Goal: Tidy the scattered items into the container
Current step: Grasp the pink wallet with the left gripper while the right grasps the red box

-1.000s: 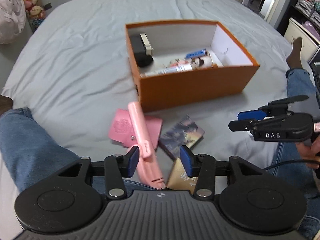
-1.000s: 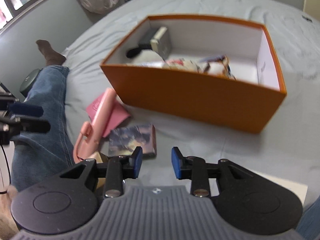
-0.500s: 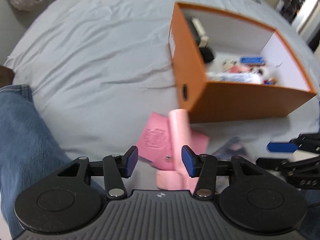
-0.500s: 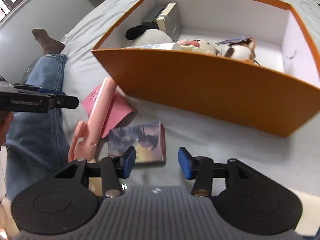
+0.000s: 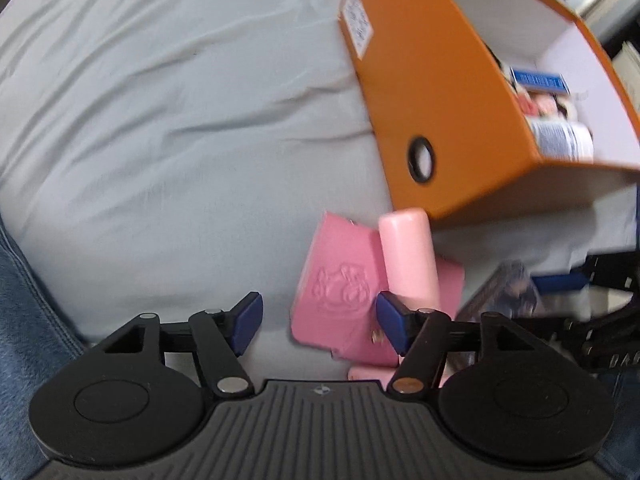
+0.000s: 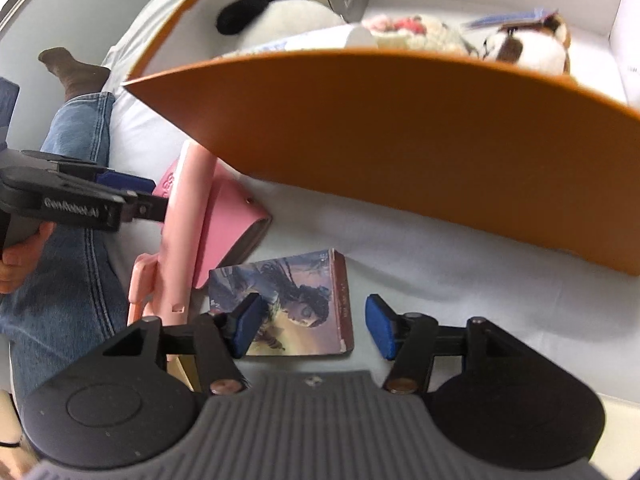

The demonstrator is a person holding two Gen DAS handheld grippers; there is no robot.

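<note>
- Left claw (image 5: 318, 322) opening, nothing gripped — pink wallet (image 5: 340, 292) just beyond, off toward right pad.
- Right claw (image 6: 312, 326) opening over picture card box (image 6: 296, 300) — untouched.

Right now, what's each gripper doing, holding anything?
Left gripper: opening, empty, above the pink wallet.
Right gripper: opening, empty, above the picture card box.

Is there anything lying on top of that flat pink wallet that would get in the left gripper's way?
Yes. The pink stick-shaped tool lies across the pink wallet, just ahead of the left gripper, whose jaws are opening with nothing gripped.
</note>
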